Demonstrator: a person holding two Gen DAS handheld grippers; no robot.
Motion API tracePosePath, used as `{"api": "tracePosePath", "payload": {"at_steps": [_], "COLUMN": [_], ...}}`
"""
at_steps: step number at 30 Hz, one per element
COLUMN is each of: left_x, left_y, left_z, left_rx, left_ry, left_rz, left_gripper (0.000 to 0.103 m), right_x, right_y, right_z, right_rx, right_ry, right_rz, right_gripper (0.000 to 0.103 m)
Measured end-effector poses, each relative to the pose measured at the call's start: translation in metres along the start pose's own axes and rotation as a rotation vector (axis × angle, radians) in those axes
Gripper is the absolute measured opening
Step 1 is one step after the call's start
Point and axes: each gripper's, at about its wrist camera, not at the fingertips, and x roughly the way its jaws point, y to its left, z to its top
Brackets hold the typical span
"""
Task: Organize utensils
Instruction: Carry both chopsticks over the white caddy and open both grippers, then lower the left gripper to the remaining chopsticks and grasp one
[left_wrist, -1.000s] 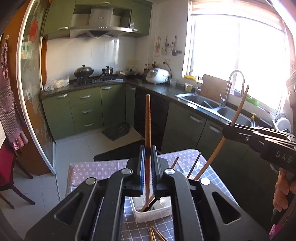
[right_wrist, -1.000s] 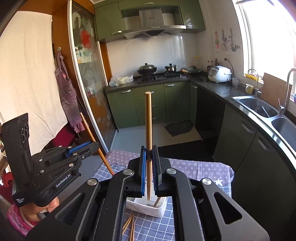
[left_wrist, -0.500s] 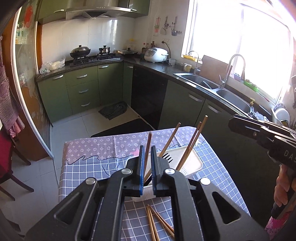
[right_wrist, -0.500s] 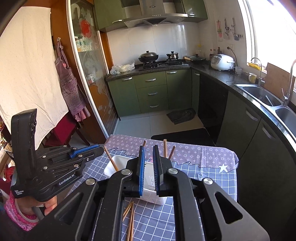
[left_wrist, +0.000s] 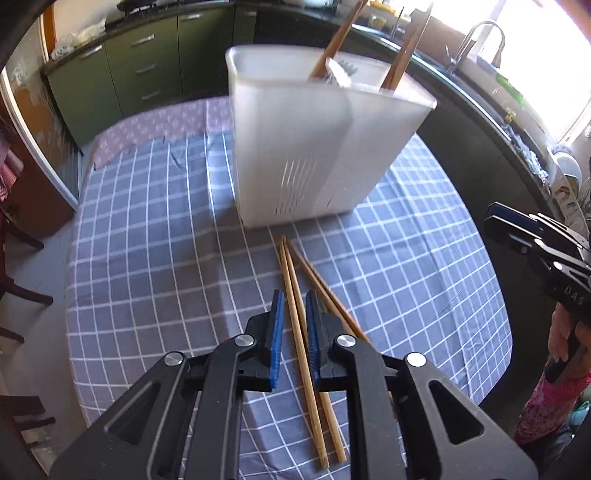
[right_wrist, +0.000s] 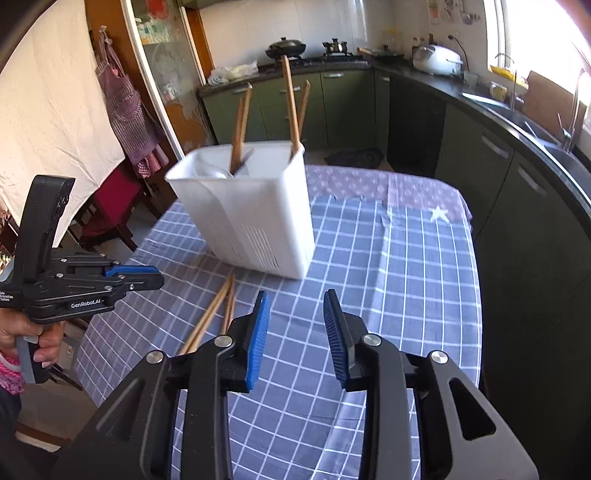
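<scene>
A white utensil holder stands on the checked tablecloth, with several wooden chopsticks upright in it; it also shows in the right wrist view. Three loose chopsticks lie on the cloth in front of it, also visible in the right wrist view. My left gripper is low over them, jaws slightly apart on either side of one chopstick, not gripping it. My right gripper is open and empty above the cloth, to the right of the loose chopsticks.
The table has a blue checked cloth with a purple strip at the far end. Dark green kitchen cabinets and a sink counter run along the right. A red chair stands to the left.
Both grippers let go of their chopsticks into the holder, then dropped down toward the table. The left now straddles a loose chopstick; the right has opened wide.
</scene>
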Motion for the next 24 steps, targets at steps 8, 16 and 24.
{"api": "tracePosePath", "payload": {"at_steps": [8, 16, 24], "left_x": [0.039, 0.055, 0.071], "left_y": [-0.005, -0.008, -0.015], "left_z": [-0.010, -0.013, -0.016], "left_rx": [-0.004, -0.008, 0.006], "left_ry": [0.096, 0.157, 0.176], "left_rz": [-0.006, 0.030, 0.044], "left_gripper": [0.011, 0.010, 0.010], "right_x": [0.030, 0.036, 0.038], "right_y": [-0.016, -0.014, -0.011], "right_z": [-0.021, -0.021, -0.021], "right_rx": [0.034, 0.037, 0.037], "right_ry": [0.076, 0.084, 0.090], "right_rz": [0.009, 0.021, 0.033], "right_gripper": [0.031, 0.034, 0.034]}}
